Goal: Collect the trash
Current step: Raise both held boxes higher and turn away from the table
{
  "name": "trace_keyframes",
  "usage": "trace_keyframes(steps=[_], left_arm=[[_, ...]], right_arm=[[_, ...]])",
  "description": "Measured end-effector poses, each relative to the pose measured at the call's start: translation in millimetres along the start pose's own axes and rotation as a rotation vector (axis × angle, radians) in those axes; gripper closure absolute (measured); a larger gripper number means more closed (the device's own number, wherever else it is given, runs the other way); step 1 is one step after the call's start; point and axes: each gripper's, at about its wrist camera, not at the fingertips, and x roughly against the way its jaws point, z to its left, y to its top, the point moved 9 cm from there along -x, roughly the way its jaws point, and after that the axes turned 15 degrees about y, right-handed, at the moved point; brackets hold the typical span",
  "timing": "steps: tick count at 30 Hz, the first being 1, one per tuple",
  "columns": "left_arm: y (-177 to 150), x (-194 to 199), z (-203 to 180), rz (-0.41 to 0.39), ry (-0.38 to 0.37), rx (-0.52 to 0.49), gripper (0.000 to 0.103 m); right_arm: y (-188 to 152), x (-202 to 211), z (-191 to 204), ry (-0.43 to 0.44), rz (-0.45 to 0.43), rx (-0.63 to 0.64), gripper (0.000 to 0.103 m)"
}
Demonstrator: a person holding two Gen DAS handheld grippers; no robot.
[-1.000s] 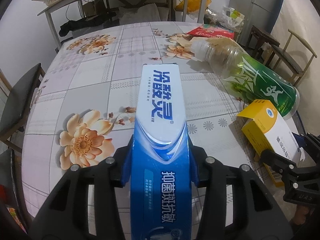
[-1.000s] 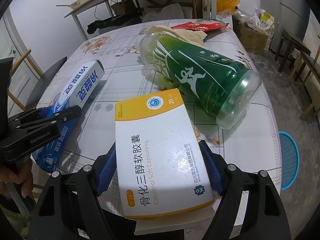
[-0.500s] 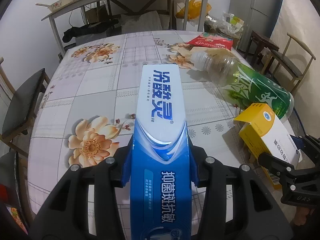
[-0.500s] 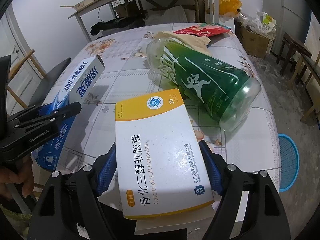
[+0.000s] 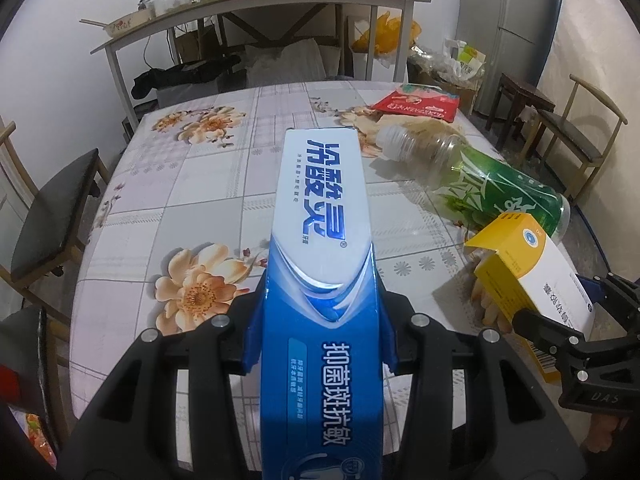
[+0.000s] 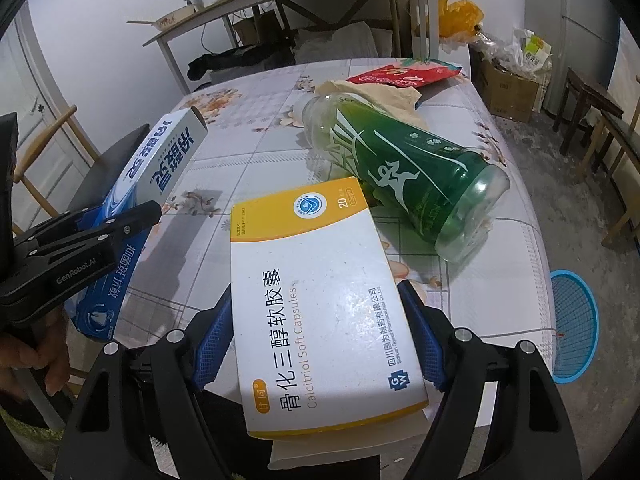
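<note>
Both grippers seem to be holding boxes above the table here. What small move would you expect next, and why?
Probably carrying both boxes off the table toward wherever trash goes; no bin shows in either view. The left gripper is clamped on the blue toothpaste box and the right gripper on the yellow-and-white capsule box, both clear of the tabletop. The green bottle and red packet lie uncollected.

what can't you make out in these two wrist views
- Left wrist view: the near end of the toothpaste box runs off the bottom edge.
- Left wrist view: the right gripper is cut by the right edge; the medicine box covers one finger.
- Right wrist view: the bottle mouth is blocked by its own body, so cap on or off is unclear.
- Right wrist view: the blue basket is partly behind the table edge; its contents are hidden.
</note>
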Motion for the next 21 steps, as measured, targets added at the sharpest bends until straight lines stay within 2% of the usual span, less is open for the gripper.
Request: trace_keyframes(steps=[11,21], left_arm=[[6,24,-3,-0.049,0.007,-0.006,0.06],[11,42,-23,-0.085,0.001,-0.041,0.06]], right_arm=[[-2,17,1,0.024,-0.04,-0.016,0.028],[-7,40,-12,0.038,-0.09,-0.056,0.028]])
